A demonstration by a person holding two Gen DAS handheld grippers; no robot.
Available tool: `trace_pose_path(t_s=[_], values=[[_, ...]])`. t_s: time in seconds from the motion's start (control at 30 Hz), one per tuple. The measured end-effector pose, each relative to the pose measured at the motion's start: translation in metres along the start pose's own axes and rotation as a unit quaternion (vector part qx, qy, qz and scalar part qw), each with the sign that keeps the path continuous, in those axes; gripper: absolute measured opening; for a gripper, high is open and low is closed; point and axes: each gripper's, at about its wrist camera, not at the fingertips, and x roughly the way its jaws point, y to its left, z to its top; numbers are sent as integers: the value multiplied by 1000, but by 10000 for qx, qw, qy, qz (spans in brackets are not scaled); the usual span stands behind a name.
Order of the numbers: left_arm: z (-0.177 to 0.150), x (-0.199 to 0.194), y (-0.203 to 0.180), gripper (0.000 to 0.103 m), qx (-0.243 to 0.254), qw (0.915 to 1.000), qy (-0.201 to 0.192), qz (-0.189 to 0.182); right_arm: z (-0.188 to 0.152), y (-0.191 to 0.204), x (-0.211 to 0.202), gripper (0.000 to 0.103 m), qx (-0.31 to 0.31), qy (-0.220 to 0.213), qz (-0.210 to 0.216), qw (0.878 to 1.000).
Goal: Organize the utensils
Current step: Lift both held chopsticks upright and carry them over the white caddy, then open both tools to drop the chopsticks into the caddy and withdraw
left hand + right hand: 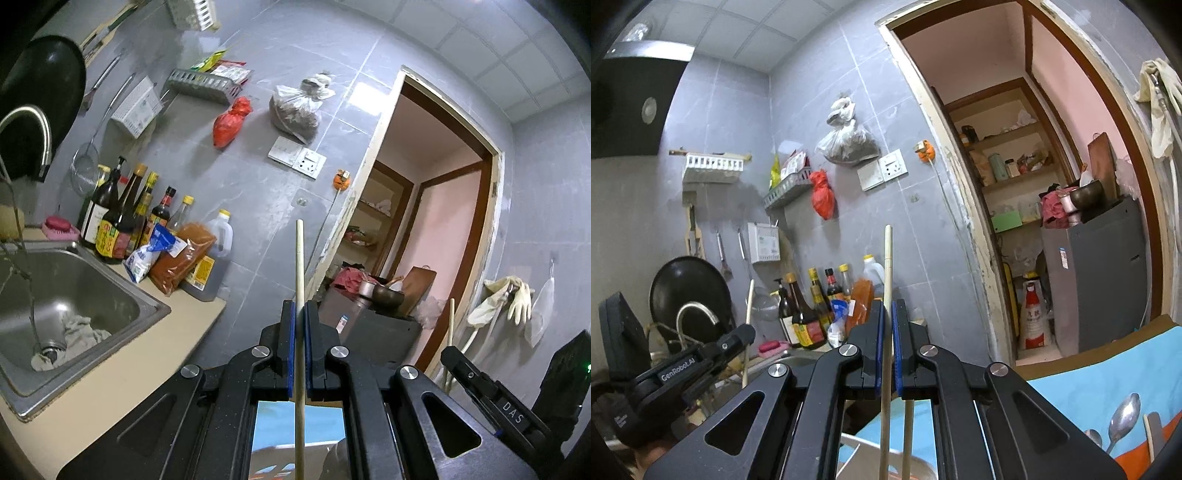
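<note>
My left gripper (299, 308) is shut on a pale wooden chopstick (299, 266) that stands up between its blue pads and runs down past the fingers. My right gripper (887, 308) is shut on another wooden chopstick (887, 266), held upright the same way. A second stick (907, 435) shows below the right fingers. Each gripper appears in the other's view: the right one (448, 354) with its chopstick (450, 321), the left one (748, 332) with its chopstick (749, 306). Two metal spoons (1123, 413) lie on a blue cloth (1082, 384) at the lower right.
A steel sink (74, 288) with a rag and a curved tap (37, 125) is at the left. Sauce bottles (122, 221) and packets stand on the counter (122, 369). A black wok (690, 288) hangs by the wall. An open doorway (1034, 184) leads to shelves and a grey cabinet (1108, 277).
</note>
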Motion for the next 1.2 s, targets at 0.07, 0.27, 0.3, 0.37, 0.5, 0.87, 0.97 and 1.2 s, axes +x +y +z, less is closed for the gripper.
trace_pose_path(t_s=[0.07,0.27,0.3,0.37,0.5,0.87,0.97,1.2], values=[[-3,1,-2,2,104,9999,66,-19,-2,1,0,3,-49,31,-7,10000],[-9,-1,-4,2,202,9992,325,-70,-4,1,0,3,-95,159,-21,9998],[-10,-2,-5,2,231,9990,372,-80,-5,1,-1,3,-96,173,-20,9998],[-10,-2,-6,2,265,9985,476,-111,-4,2,-1,3,-94,223,-27,9997],[-10,-4,-9,3,272,9968,737,-136,-5,1,-2,5,-81,373,3,9993],[7,-22,-27,43,184,9954,936,47,18,1,-21,27,25,629,4,9980],[17,-28,-40,57,199,9956,910,63,29,-4,-32,29,8,609,-60,9981],[23,-38,-85,83,606,9942,871,162,50,-21,-70,55,-100,562,-294,9979]])
